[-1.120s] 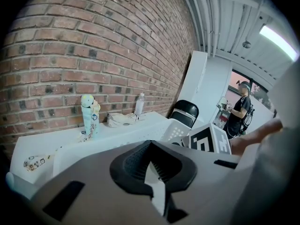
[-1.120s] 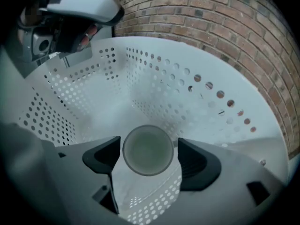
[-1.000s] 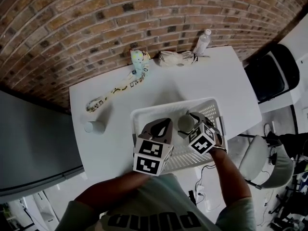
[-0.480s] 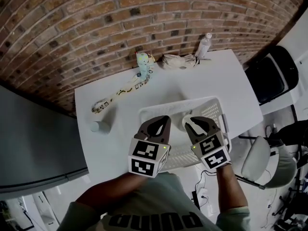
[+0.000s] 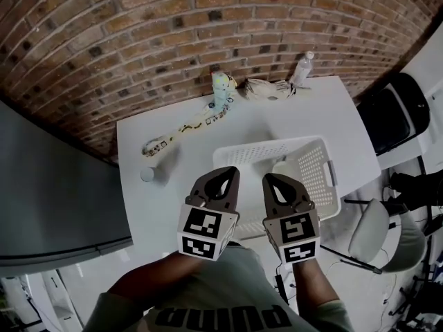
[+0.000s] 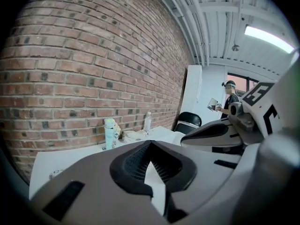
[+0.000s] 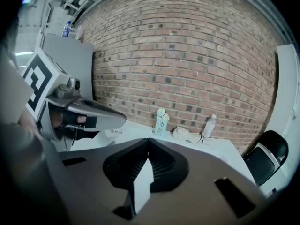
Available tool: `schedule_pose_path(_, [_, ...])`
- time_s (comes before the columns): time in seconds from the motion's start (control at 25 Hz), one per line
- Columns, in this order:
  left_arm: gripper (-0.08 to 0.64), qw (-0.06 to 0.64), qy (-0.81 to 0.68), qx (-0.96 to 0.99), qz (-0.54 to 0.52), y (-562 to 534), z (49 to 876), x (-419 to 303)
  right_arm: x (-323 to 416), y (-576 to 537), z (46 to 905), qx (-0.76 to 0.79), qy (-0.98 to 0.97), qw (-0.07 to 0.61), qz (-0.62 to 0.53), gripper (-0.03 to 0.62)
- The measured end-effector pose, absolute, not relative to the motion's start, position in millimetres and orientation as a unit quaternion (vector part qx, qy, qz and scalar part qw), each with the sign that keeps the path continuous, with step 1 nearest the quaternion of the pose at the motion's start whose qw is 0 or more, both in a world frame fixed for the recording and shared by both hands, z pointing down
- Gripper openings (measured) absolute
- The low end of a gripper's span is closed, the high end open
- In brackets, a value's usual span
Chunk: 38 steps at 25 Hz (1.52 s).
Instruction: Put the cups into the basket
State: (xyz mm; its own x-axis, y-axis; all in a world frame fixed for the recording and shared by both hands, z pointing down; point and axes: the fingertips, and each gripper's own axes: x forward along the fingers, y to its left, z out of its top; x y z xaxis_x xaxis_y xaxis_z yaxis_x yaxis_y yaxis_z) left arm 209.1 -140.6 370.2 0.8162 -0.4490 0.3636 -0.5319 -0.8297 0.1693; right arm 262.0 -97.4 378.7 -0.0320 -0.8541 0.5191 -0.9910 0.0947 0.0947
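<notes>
A white basket (image 5: 311,178) stands on the white table (image 5: 173,206). A pale cup (image 5: 282,167) lies inside it, partly hidden behind my right gripper. A second small cup (image 5: 147,174) stands on the table's left side, apart from both grippers. My left gripper (image 5: 223,173) and right gripper (image 5: 274,180) hang side by side above the basket's near edge. In the left gripper view the left gripper (image 6: 149,143) is shut and empty. The right gripper (image 7: 148,139) has just been closing and its jaws now meet with nothing between them.
Along the brick wall stand a teal-and-white bottle (image 5: 220,88), a crumpled bag (image 5: 259,88) and a clear water bottle (image 5: 302,66). A patterned strap (image 5: 183,128) lies across the table. A grey cabinet (image 5: 55,185) is at the left, a black chair (image 5: 398,113) at the right.
Both grippers have lifted out of the basket and drawn back toward me. The right jaws went from wide open beside the cup to shut, and the cup stays in the basket.
</notes>
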Motion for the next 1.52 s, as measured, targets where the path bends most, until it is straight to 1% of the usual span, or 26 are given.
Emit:
schedule_pose_path(0.24, [0.003, 0.119, -0.294, 0.938, 0.142, -143.4, 362.5, 157.6, 207.3, -99.0, 356.5, 0.652, -0.722, 0.191, 0.130, 0.014])
schedule_pose_path(0.52, [0.003, 0.127, -0.333, 0.924, 0.141, -141.5, 369.1, 89.3, 133.2, -104.2, 350.9, 0.619, -0.756, 0.183, 0.109, 0.014])
schedule_pose_path(0.96, [0.003, 0.136, -0.401, 0.894, 0.143, -139.0, 380.1, -13.7, 43.8, -113.7, 364.2, 0.579, -0.791, 0.176, 0.091, 0.014])
schedule_pose_path(1.24, [0.003, 0.148, -0.446, 0.871, 0.147, -134.8, 395.4, -70.4, 3.9, -116.1, 382.1, 0.559, -0.805, 0.179, 0.084, 0.014])
schedule_pose_path(1.52, [0.003, 0.149, -0.474, 0.855, 0.148, -131.3, 408.7, -105.3, -18.8, -114.1, 405.3, 0.545, -0.811, 0.193, 0.085, 0.014])
